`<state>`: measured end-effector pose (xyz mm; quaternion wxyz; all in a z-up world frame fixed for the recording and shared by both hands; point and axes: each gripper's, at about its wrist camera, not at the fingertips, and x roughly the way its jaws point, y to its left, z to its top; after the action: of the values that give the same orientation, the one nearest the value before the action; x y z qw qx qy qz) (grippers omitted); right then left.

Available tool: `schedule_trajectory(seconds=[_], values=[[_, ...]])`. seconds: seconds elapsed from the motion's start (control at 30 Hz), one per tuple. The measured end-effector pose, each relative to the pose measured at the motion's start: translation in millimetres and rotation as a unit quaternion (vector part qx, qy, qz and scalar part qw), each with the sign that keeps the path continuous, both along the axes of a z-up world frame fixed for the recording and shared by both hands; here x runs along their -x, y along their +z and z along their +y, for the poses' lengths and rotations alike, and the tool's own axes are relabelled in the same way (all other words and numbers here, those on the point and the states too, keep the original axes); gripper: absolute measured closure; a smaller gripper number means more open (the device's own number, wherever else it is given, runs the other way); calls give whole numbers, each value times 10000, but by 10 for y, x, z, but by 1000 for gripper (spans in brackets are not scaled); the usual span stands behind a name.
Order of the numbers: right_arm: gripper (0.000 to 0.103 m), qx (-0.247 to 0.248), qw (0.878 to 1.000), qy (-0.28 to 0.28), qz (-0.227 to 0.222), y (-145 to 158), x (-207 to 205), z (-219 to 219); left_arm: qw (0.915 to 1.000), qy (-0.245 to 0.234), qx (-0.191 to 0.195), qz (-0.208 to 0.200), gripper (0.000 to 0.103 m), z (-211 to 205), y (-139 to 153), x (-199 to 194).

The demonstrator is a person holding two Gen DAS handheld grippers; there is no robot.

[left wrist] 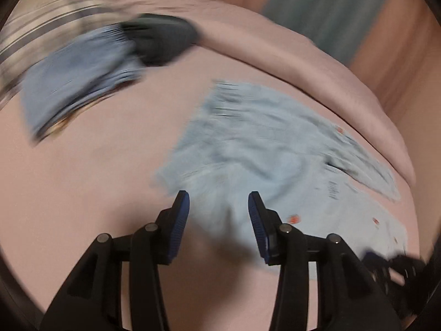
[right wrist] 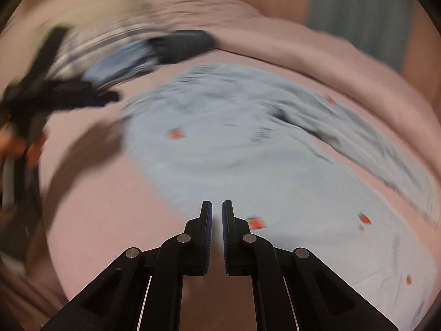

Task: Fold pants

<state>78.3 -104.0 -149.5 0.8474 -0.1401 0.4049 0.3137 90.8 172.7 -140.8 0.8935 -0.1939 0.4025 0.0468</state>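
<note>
Light blue pants (left wrist: 264, 149) with small red strawberry prints lie spread on a pink bed sheet (left wrist: 82, 187); they also show in the right wrist view (right wrist: 248, 149). Both views are motion-blurred. My left gripper (left wrist: 219, 201) is open and empty above the near edge of the pants. My right gripper (right wrist: 217, 207) is nearly shut with a narrow gap, empty, above the pants' near edge. The left gripper also shows as a dark blur at the left of the right wrist view (right wrist: 55, 93).
A folded blue garment (left wrist: 80, 82) and a dark grey folded garment (left wrist: 165, 38) lie at the far left of the bed. A striped cloth (left wrist: 41, 27) lies behind them. A pink duvet roll (left wrist: 317, 63) runs along the bed's far side.
</note>
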Motion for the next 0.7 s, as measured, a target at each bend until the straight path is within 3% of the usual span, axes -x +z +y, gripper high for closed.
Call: schedule_trajectory(seconds=[0.07, 0.1, 0.17, 0.3, 0.4, 0.47, 0.53, 0.57, 0.67, 0.7], values=[[99, -180, 9981, -346, 484, -91, -235, -93, 9991, -304, -224, 198, 59, -82, -98, -240], [99, -204, 9952, -510, 805, -184, -345, -120, 9963, -467, -583, 425, 59, -132, -202, -377], [99, 88, 9898, -633, 1275, -390, -334, -189, 9859, -809, -1030, 1046, 62, -163, -470, -471], [99, 39, 9898, -665, 1257, -436, 24, -412, 9770, -1352, -1452, 782, 60, -140, -512, -179], [99, 22, 9876, -540, 1472, -388, -2, -475, 9766, -1502, -1340, 754, 59, -64, -396, -104], [99, -152, 9854, -474, 1628, -311, -155, -535, 9812, -1472, -1067, 652, 50, -12, -247, -136], [98, -360, 9872, -484, 1477, -183, -243, -581, 9843, -1401, -983, 441, 26, -1, -130, -256], [93, -483, 9885, -555, 1322, -95, -391, -616, 9852, -1358, -999, 303, 23, 28, -62, -318], [60, -506, 9902, -823, 1008, -3, -809, -647, 9853, -1293, -1109, 138, 21, 56, 77, -758], [54, -521, 9906, -859, 927, 20, -957, -642, 9853, -1298, -1103, 123, 21, 79, 97, -921]])
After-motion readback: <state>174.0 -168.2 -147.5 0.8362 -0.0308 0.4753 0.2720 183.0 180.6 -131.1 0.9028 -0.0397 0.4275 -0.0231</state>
